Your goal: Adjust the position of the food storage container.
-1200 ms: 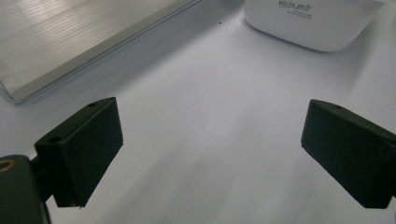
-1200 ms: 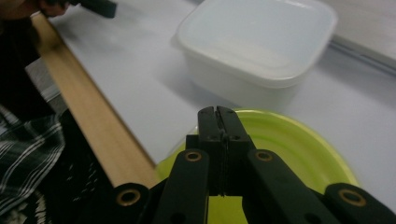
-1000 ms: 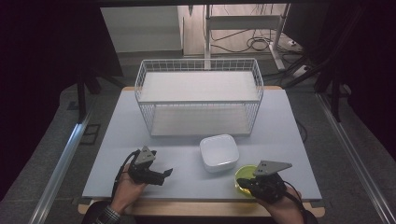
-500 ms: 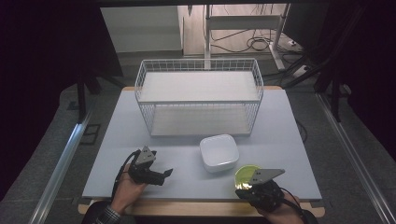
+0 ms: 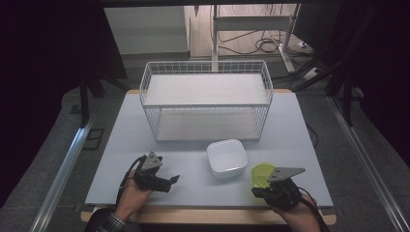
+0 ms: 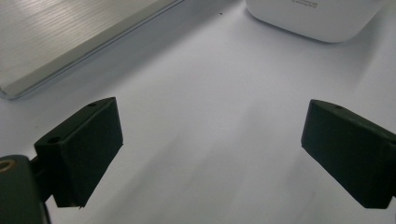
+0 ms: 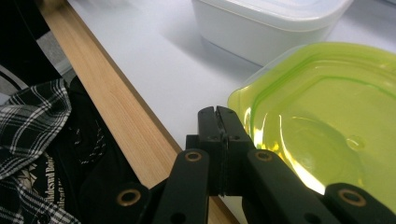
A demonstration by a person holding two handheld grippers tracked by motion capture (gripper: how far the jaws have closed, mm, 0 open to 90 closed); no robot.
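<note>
A translucent green lid (image 5: 261, 174) lies flat near the table's front right, just right of a white square container (image 5: 227, 157). My right gripper (image 5: 258, 190) is low at the lid's near edge. In the right gripper view its jaws (image 7: 218, 114) are pressed together right beside the green lid (image 7: 322, 116), with nothing visible between them. My left gripper (image 5: 170, 182) rests at the front left. Its jaws (image 6: 210, 154) stand wide open over bare table, with the white container (image 6: 313, 18) ahead of them.
A white wire basket (image 5: 205, 105) with a shelf board stands at the back middle of the pale table (image 5: 300, 125). The wooden front edge (image 7: 121, 112) runs close beside my right gripper, and a plaid sleeve (image 7: 32, 116) shows below it.
My right gripper has dropped a little and drawn towards the table's front edge, staying shut by the green lid. The left gripper, the lid and the container have kept their places.
</note>
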